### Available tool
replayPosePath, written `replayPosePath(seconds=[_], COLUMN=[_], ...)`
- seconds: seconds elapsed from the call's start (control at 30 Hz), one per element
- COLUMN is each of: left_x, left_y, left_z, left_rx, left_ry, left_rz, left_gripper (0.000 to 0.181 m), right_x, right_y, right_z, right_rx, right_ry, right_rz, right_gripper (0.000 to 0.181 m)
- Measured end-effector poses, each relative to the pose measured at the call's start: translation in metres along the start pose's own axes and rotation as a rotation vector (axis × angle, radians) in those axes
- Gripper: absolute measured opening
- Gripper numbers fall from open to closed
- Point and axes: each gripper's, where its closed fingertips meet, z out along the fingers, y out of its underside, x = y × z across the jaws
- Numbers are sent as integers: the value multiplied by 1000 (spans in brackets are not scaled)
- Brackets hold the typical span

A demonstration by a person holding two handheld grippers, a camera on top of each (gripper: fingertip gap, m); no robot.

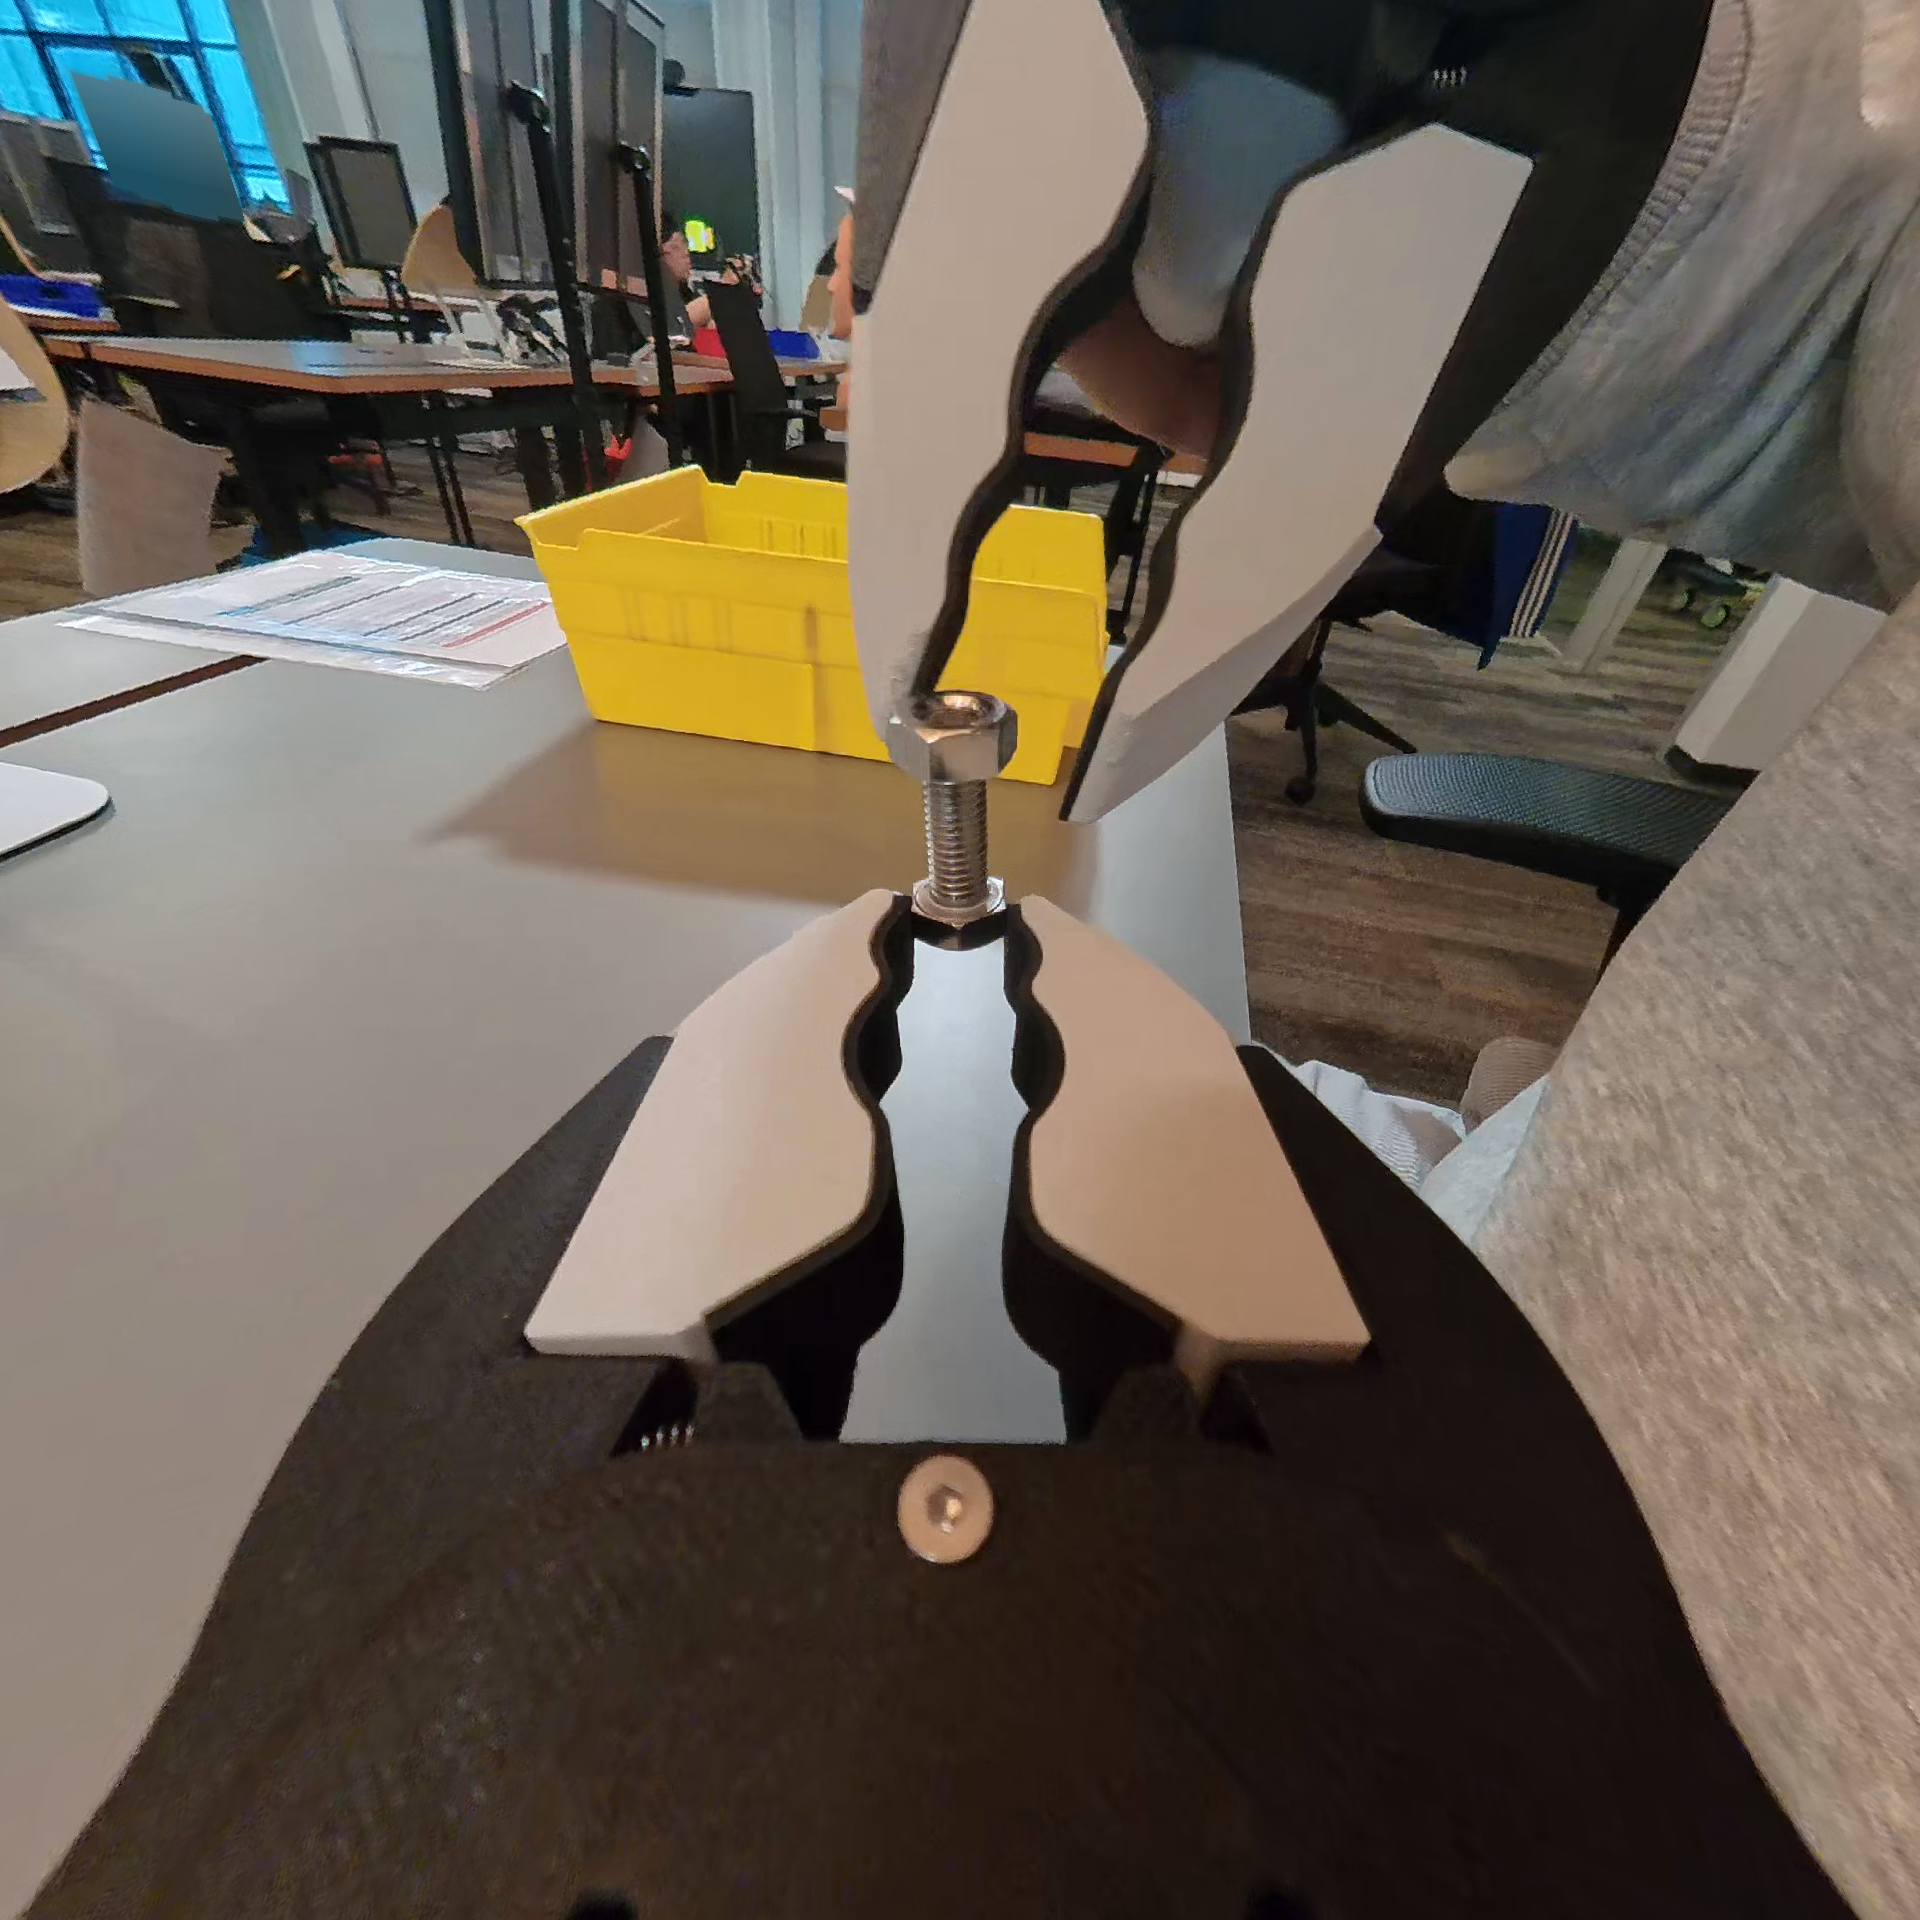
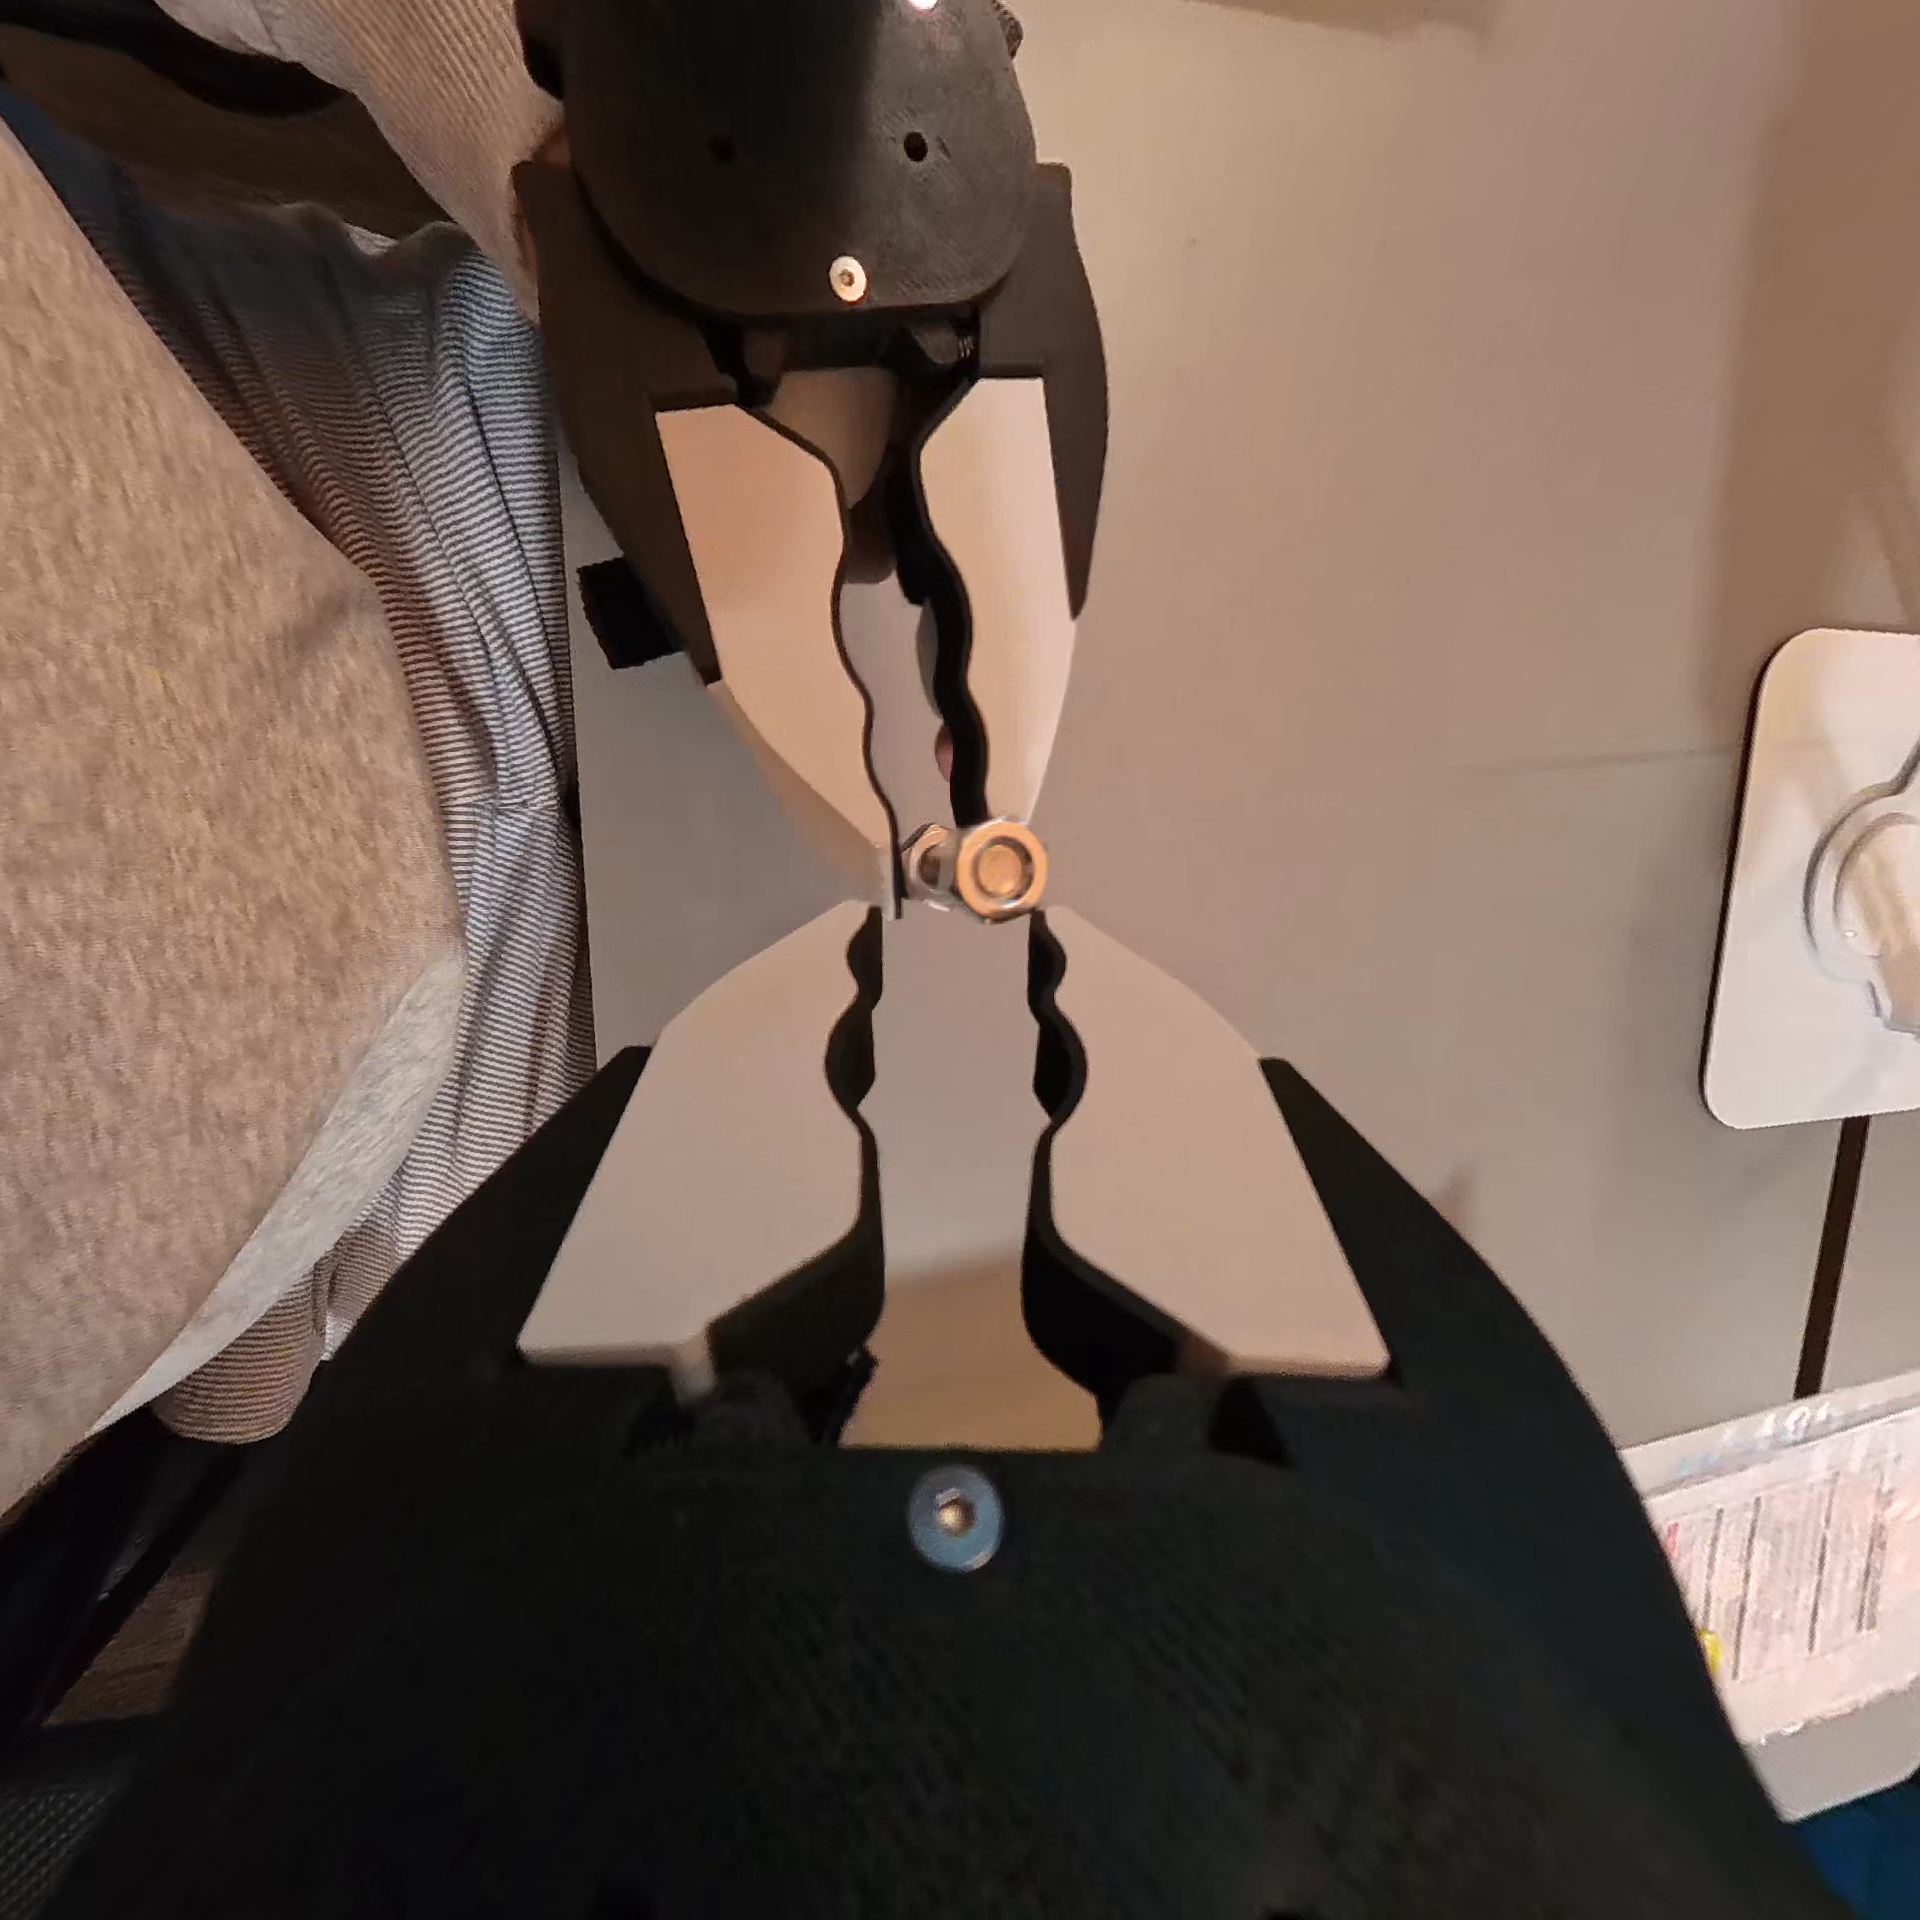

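Observation:
A steel bolt point(image 1: 951, 842) stands upright above the grey table point(image 1: 312, 987), with a hex nut point(image 1: 951, 732) at its top end. My left gripper point(image 1: 956, 912) is shut on the bolt's lower end. My right gripper point(image 1: 997, 753) comes down from above, open, its jaws either side of the nut. Its left fingertip point(image 1: 902, 665) touches the nut and the other fingertip stands apart. In the right wrist view I look down on the nut point(image 2: 1000, 871), just past my right gripper point(image 2: 961, 920). The left gripper point(image 2: 925, 862) holds the bolt from the far side.
A yellow plastic bin point(image 1: 727, 613) sits at the table's far edge, with a laminated sheet point(image 1: 343, 613) to its left. A white flat stand base point(image 2: 1818, 883) lies on the table. A black office chair point(image 1: 1538, 821) is on the right. Grey sleeves flank both grippers. Only a small space, under 4 cm, lies between the two pairs of fingers.

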Motion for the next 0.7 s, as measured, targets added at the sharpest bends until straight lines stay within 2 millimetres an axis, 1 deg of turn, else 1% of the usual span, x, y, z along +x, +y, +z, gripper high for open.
replayPosePath(seconds=[0.17, 0.3, 0.43, 0.7], left_x=[5, 6, 7, 6], left_y=[7, 9, 11, 13], left_z=[4, 4, 5, 6], left_rx=[-37, -46, -60, -71], left_ry=[19, 24, 23, 27], left_rz=[12, 18, 34, 6], left_gripper=[17, 17, 17, 17], right_x=[-4, -3, -5, -24], right_y=[-10, -8, -7, -9], right_z=[-2, 0, 2, 2], right_rx=[48, 26, 19, 0], right_ry=[-22, -14, -38, -109], right_rz=[-16, -21, -3, -33], right_gripper=[28, 28, 26, 24])
